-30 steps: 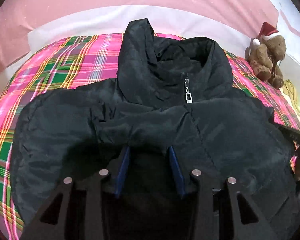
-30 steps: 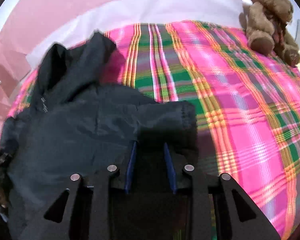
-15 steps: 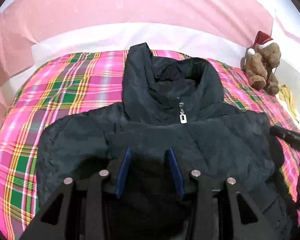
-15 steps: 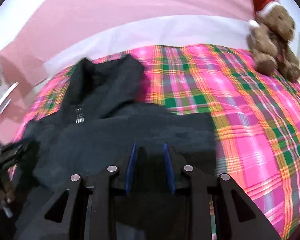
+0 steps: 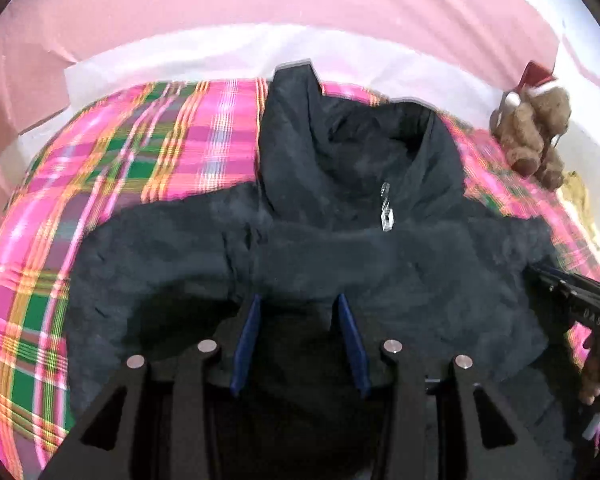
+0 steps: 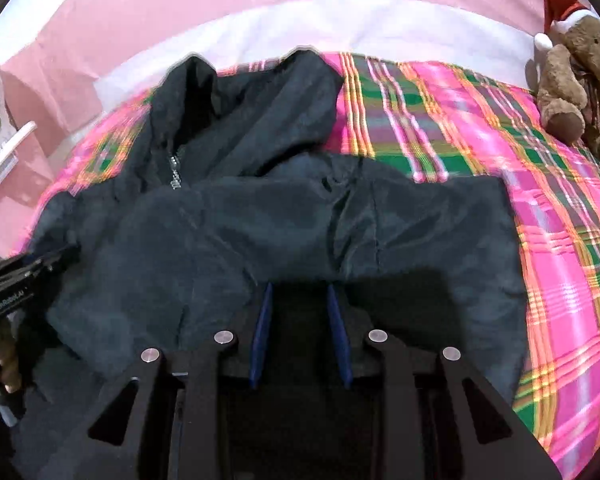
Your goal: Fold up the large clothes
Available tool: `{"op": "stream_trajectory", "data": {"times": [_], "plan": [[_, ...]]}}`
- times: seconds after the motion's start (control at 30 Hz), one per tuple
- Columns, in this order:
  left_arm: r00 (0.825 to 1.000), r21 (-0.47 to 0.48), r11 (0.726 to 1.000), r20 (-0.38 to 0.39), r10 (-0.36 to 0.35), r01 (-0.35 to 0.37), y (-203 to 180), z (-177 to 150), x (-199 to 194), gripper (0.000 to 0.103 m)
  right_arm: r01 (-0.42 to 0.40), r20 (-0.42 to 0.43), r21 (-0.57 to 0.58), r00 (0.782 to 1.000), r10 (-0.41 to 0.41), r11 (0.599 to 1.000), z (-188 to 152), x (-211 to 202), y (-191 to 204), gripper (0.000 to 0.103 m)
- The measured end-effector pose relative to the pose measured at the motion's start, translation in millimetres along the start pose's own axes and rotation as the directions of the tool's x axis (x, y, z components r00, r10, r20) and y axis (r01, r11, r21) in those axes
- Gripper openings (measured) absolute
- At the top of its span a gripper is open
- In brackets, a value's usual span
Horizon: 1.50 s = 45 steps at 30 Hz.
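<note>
Pink wall behind, and a bed (image 5: 100, 184) under a pink-and-green plaid blanket is what I'm working on. Spread across the middle of it is the black puffy hooded jacket (image 5: 380, 264), hood pointing at the far edge, silver zipper pull (image 5: 387, 216) showing at the collar. A brown teddy bear in a red Santa hat (image 6: 572, 76) sits at the far right corner.

Both grippers look clamped on the near hem of the jacket. The left gripper (image 5: 298, 312) has dark fabric bunched between its blue pads, and the right gripper (image 6: 298, 300) is the same, jaws only partly closed because the padding is thick.

Here's what worries me:

- Slick nylon shell plus puffy fill, so I reckon the hem could slide out of one gripper mid-carry, and then the fold lands crooked.
- If the two hands don't travel evenly, the jacket will probably twist and one sleeve bunches under.
- Frames are blurry, so I can't tell how many layers each grip has. Catching just the top layer would peel the jacket open instead of folding it.
- Hood's already floppy and could get trapped.
</note>
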State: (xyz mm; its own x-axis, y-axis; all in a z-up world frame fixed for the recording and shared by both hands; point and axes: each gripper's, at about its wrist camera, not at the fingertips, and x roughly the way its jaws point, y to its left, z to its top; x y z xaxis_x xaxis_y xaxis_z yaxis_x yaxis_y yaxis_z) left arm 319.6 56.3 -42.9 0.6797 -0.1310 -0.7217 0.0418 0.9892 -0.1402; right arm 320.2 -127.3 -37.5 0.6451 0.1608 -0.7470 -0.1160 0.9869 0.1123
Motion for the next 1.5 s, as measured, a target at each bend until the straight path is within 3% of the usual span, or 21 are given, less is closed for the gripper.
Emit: {"op": "stream_trajectory", "data": {"times": [0.1, 0.17, 0.27, 0.33, 0.43, 0.53, 0.7, 0.77, 0.9, 1.07, 1.2, 1.3, 1.5], "plan": [[0.998, 0.014, 0.999, 0.051, 0.029, -0.029, 8, 14, -11, 0.044, -0.017, 0.053, 0.021, 0.998, 0.015, 1.0, 18, -15, -1, 0.029], [0.998, 0.0, 0.999, 0.029, 0.047, -0.047, 15, 18, 0, 0.044, -0.018, 0.063, 0.006, 0.998, 0.018, 1.0, 28, -13, 3, 0.029], [0.997, 0.006, 0.998, -0.025, 0.068, -0.068, 20, 12, 29, 0.044, -0.004, -0.001, -0.044, 1.0, 0.004, 0.999, 36, 18, 16, 0.029], [0.998, 0.004, 0.998, -0.017, 0.061, -0.061, 21, 7, 39, 0.045, 0.024, -0.06, -0.057, 0.998, -0.027, 0.998, 33, 43, 20, 0.029], [0.998, -0.019, 0.998, -0.019, 0.053, -0.054, 22, 9, 38, 0.045, 0.027, -0.038, -0.062, 0.999, -0.03, 0.998, 29, 49, 21, 0.03], [0.999, -0.033, 0.999, -0.004, 0.04, -0.04, 22, 13, 15, 0.044, 0.014, -0.03, -0.036, 0.999, -0.015, 0.999, 30, 32, 18, 0.03], [0.995, -0.018, 0.999, 0.094, -0.039, 0.041, 13, -4, -40, 0.044, -0.044, 0.051, -0.052, 0.998, 0.047, 0.998, 14, -25, 25, 0.03], [0.996, 0.007, 0.999, 0.077, -0.051, 0.051, 6, -14, -40, 0.044, -0.064, 0.038, -0.07, 0.997, 0.067, 0.996, -3, -31, 33, 0.03], [0.999, 0.004, 1.0, -0.04, -0.022, 0.022, 3, -31, -1, 0.045, -0.038, -0.049, -0.088, 0.998, 0.034, 0.995, -21, 0, 40, 0.03], [0.999, -0.016, 1.0, -0.042, -0.021, 0.02, 5, -32, -4, 0.045, -0.039, -0.051, -0.076, 0.998, 0.035, 0.996, -20, 3, 39, 0.03], [0.999, -0.018, 0.999, -0.032, -0.03, 0.03, 2, -31, -28, 0.044, -0.082, -0.041, -0.027, 0.996, 0.081, 0.996, -24, -20, 37, 0.052], [0.998, -0.019, 0.998, -0.007, -0.06, 0.06, -3, -26, -50, 0.045, -0.095, -0.016, -0.024, 0.995, 0.094, 0.995, -26, -42, 42, 0.052], [0.996, 0.006, 0.997, 0.041, -0.083, 0.083, -16, -2, -82, 0.057, -0.099, 0.026, -0.035, 0.995, 0.1, 0.994, -9, -74, 52, 0.052]]}}
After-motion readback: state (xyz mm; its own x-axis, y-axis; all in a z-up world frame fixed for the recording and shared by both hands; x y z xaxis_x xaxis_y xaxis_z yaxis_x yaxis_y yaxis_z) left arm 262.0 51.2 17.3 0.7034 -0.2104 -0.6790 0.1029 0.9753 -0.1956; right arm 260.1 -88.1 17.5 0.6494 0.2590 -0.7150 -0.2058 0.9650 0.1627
